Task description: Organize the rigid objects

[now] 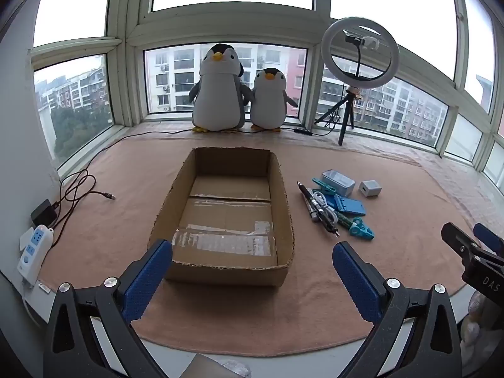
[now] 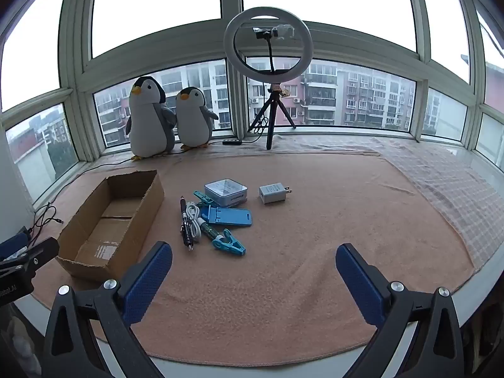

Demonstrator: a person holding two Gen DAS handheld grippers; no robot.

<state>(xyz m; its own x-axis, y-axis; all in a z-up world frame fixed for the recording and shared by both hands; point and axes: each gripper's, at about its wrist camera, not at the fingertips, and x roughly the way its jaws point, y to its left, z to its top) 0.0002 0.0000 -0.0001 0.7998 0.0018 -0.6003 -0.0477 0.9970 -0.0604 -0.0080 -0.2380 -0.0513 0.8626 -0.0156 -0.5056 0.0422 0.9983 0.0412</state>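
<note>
Right wrist view showed both tongs, right (image 2: pixel 253 263) and left (image 1: pixel 252 261), spread empty; best approach the charger (image 2: pixel 272 193) squarely, then carry it to the box (image 2: pixel 94 252).

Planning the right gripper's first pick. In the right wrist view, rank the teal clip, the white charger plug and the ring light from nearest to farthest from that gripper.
1. Teal clip, front-left, nearest the right gripper.
2. White charger plug, farther back, near centre.
3. Ring light, at the window, farthest.
</note>
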